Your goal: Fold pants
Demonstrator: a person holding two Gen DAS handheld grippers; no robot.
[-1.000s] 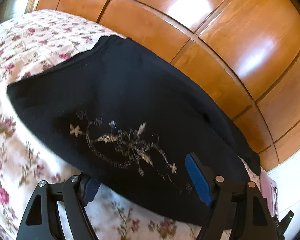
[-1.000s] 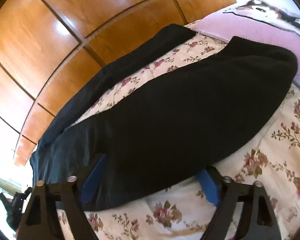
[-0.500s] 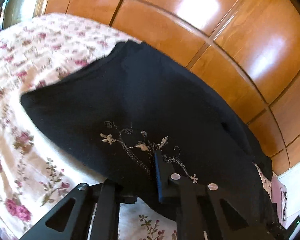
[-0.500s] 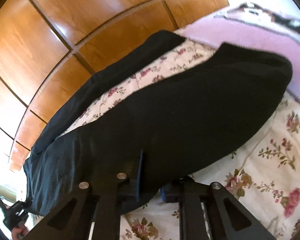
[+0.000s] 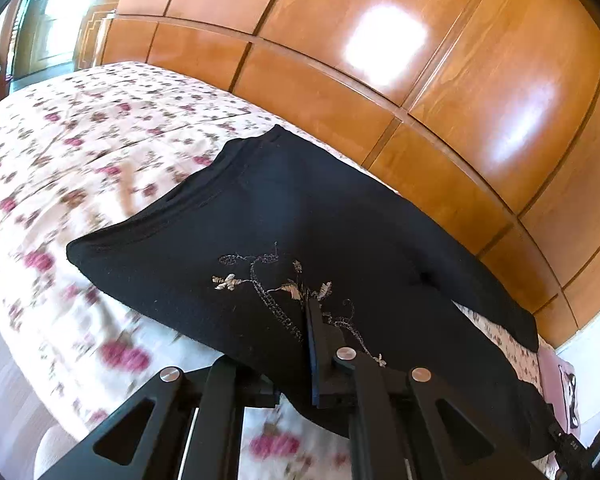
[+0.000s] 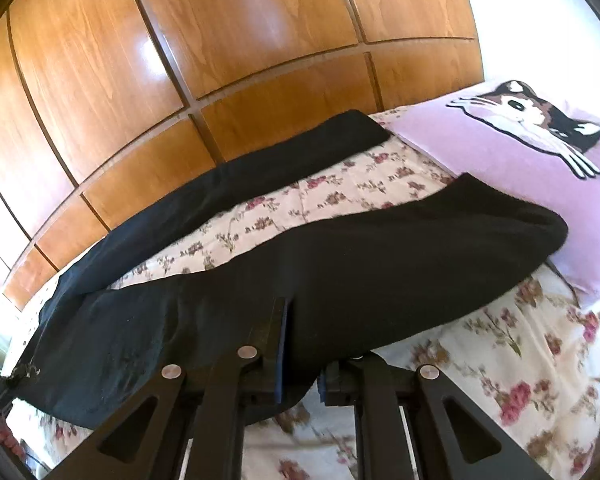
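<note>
Left tool: clenched on the near edge of the black pants, lower centre of the left wrist frame. One blue-padded finger lies on top of the fabric; the other goes under it and is hidden. The grip sits right at the beige floral embroidery, which runs from frame centre down to the finger.

Right tool: also clenched on the pants, bottom centre of the right wrist frame, on the near edge of the near leg. Upper finger is on top of the cloth; cloth bunches down between the two fingers.

Pants lie on the bed with its floral cover. Left wrist view: waistband end points to the upper left, fabric spreads to the lower right of the frame. Right wrist view: two legs splayed apart, a strip of floral cover showing between them. Far leg runs along the upper left toward the wood; near leg's end rests against the purple cat pillow at right of frame.

Glossy wooden panelling fills the top of both frames, just behind the bed. Bright window or door at upper left of the left view. Floral cover is motion-blurred at lower left of that view.
</note>
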